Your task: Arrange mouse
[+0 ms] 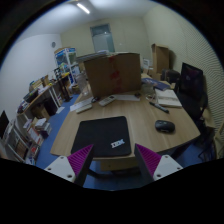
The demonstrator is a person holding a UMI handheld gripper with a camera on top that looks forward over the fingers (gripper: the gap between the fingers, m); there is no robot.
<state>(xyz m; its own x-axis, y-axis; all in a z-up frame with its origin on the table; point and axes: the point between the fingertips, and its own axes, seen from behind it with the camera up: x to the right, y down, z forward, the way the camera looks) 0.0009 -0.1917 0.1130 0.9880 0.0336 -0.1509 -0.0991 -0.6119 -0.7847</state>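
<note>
On the bench (150, 118), a mat (103, 136) lies just ahead of the open, empty claw (110, 160). The mouse (164, 126) sits right of the mat, apart from it. A cardboard box (112, 73) stands behind, at the far edge.

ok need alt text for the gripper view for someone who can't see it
The gripper hovers with its jaws open and empty before a wooden desk, where a black mouse pad lies just ahead and a dark mouse sits to its right. A cardboard box stands beyond.
</note>
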